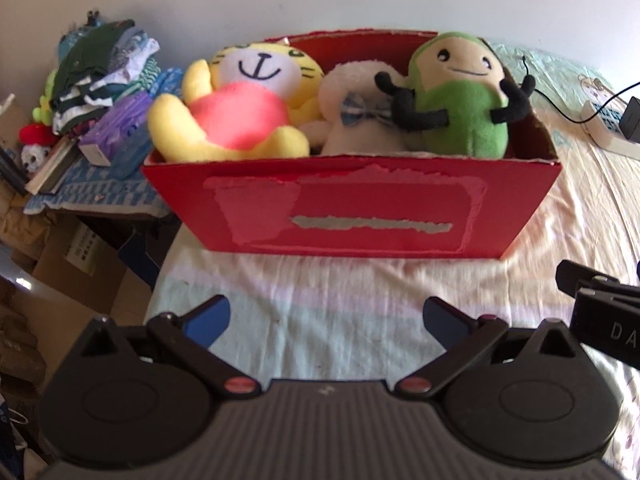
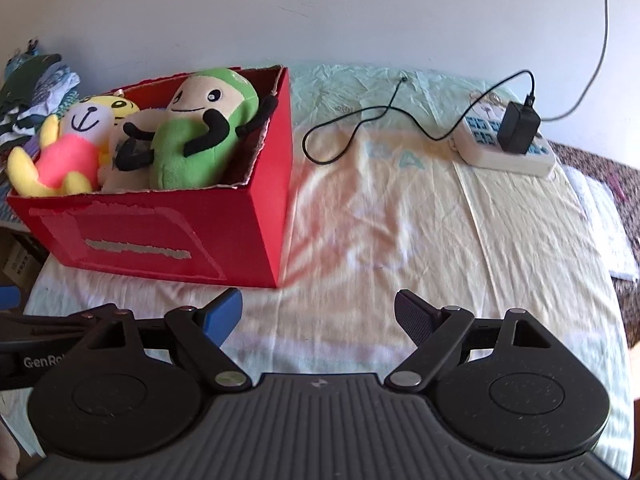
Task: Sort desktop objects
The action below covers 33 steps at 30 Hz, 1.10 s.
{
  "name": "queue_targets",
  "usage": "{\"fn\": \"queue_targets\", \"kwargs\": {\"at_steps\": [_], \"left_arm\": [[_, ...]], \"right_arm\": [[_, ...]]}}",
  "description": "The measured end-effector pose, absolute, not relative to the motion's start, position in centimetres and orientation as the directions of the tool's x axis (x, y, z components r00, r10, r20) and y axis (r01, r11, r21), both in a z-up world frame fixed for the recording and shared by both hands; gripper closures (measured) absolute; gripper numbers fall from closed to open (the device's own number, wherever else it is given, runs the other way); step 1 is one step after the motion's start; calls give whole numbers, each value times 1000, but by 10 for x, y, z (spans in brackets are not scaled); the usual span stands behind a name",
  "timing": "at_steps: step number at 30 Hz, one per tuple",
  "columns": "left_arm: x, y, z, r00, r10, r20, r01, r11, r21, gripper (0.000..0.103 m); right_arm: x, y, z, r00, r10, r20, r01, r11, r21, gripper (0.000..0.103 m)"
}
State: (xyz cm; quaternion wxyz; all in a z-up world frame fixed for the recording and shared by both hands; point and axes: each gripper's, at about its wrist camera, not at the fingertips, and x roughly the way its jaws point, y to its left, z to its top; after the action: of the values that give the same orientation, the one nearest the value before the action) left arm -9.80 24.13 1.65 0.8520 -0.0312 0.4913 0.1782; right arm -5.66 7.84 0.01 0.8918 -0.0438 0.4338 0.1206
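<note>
A red cardboard box (image 1: 352, 208) (image 2: 168, 236) stands on the cloth-covered table and holds three plush toys. A yellow tiger toy in a pink top (image 1: 240, 108) (image 2: 68, 148) lies at its left end, a cream toy with a plaid bow (image 1: 360, 120) (image 2: 120, 160) in the middle, a green bean toy with black arms (image 1: 464, 96) (image 2: 200, 128) at its right end. My left gripper (image 1: 326, 316) is open and empty, in front of the box. My right gripper (image 2: 318, 312) is open and empty, to the right of the box's front corner.
A white power strip with a black adapter (image 2: 508, 140) (image 1: 612, 124) and its cable (image 2: 360, 120) lie at the back right. A pile of clothes, a purple box and books (image 1: 100, 92) crowd a side table on the left. Cardboard boxes (image 1: 80, 256) stand below.
</note>
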Motion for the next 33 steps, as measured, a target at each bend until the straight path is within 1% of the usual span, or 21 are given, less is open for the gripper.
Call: {"fn": "queue_targets", "kwargs": {"at_steps": [2,4,7,14,22,33], "left_arm": [[-99,250,16,457,259,-851,-330,938,108,1],[-98,258,13,448,255,-857,-309,944,119,1],[-98,271,11,445,260,-857,-293,946,135,1],[-95,301,10,455,206,-866,-255,962,95,1],[-87,313,7,458,181,-870,-202,975,97,1],[-82,332,6,437,165,-884,-203,976,82,1]], "right_arm": [[-59,86,0,594,169,-786,-241,970,26,18],[-59,93,-1,600,144,-787,-218,976,12,18],[-59,103,-3,587,127,-799,-176,984,28,18],[-62,129,-3,592,94,-800,-125,992,23,18],[-63,145,-1,600,50,-798,-82,997,0,18],[-60,160,-1,587,23,-809,-63,998,-17,18]]}}
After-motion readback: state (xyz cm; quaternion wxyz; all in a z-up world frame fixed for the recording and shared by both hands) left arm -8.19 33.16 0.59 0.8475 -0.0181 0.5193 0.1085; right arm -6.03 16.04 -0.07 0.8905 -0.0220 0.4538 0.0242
